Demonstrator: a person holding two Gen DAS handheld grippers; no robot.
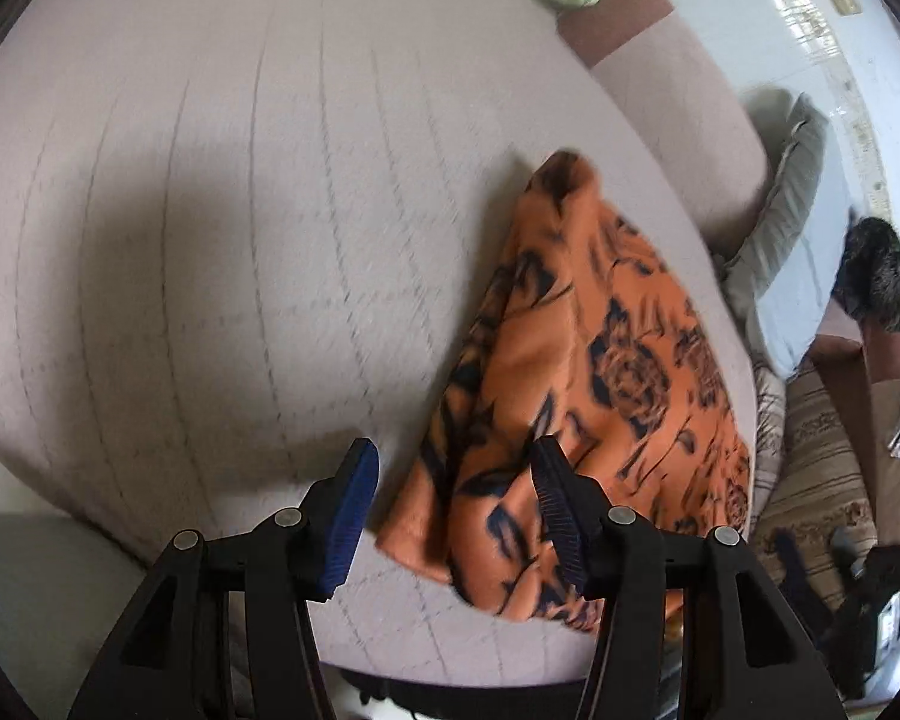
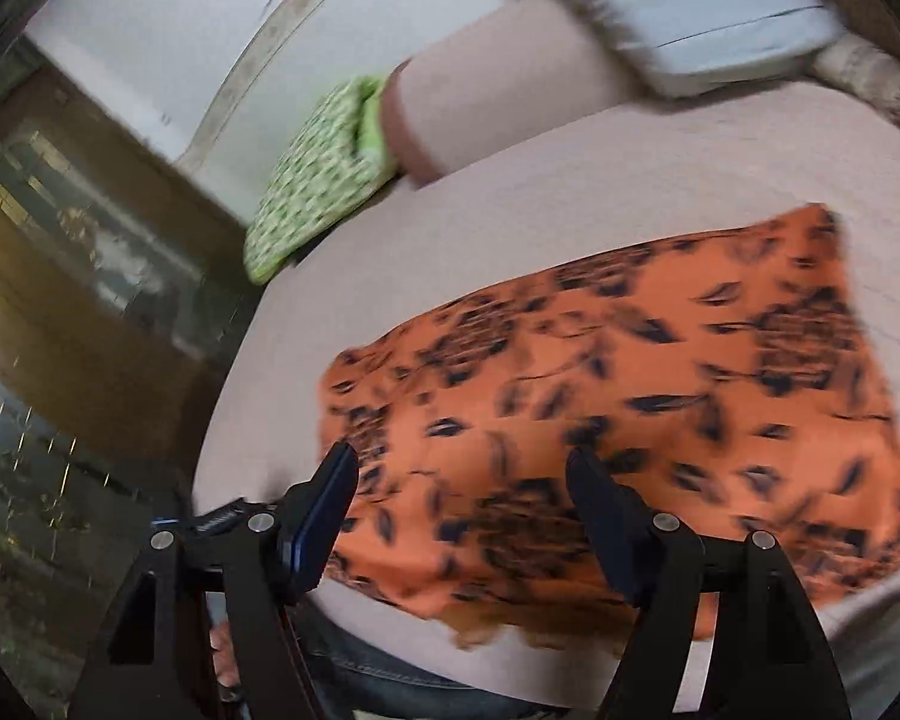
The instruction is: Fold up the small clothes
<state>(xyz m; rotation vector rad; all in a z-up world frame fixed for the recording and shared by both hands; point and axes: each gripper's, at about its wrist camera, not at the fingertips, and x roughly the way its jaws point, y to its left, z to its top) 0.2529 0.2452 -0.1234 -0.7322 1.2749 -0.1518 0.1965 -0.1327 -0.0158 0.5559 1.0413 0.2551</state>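
Observation:
An orange garment with a dark floral print [image 1: 594, 372] lies folded on a pale quilted bed surface [image 1: 240, 210]. In the left wrist view it sits to the right, narrowing to a point at the far end. My left gripper [image 1: 450, 480] is open and empty above the garment's near left edge. In the right wrist view the garment [image 2: 660, 396] spreads as a wide flat panel. My right gripper [image 2: 462, 480] is open and empty above its near edge. Both views are motion blurred.
A green patterned pillow [image 2: 318, 174] lies at the far edge of the bed [image 2: 570, 192]. A pink bolster [image 2: 498, 102] and a grey pillow [image 1: 780, 222] lie beyond the garment. A dark furry object [image 1: 882, 276] and striped upholstery [image 1: 822, 480] are at the right.

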